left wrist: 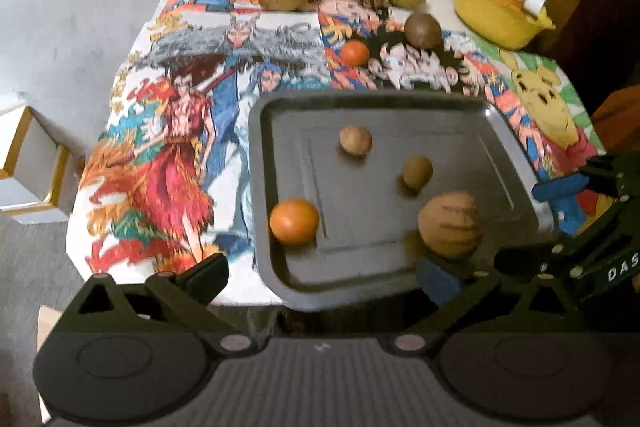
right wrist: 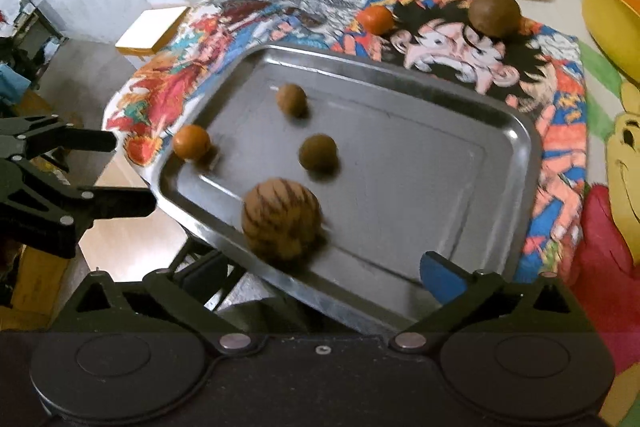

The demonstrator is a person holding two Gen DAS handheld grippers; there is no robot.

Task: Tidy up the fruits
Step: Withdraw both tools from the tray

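At the bottom of the left wrist view the left gripper (left wrist: pixel 320 279) has its jaws spread wide and empty, one dark finger at lower left off the tray, one blue pad just below the striped round fruit (left wrist: pixel 450 223). The right gripper (right wrist: pixel 320 283) is likewise released and grasps nothing, its fingers straddling the near rim of the metal tray (right wrist: pixel 516 131). On the tray, toward mid-frame, lie an orange (left wrist: pixel 294 221) by the left wall and two small brown fruits (left wrist: pixel 355 140), apart from one another. Farther up, on the cartoon cloth (left wrist: pixel 160 115), a smaller orange fruit (left wrist: pixel 354 53), a dark brown fruit (left wrist: pixel 422 31) and a row of yellowish ones wait near a yellow bowl (left wrist: pixel 496 11). Collecting seems partly done; the next move likely calls for reaching past the tray's far rim to the nearest loose fruit, closing gently since round fruit rolls.
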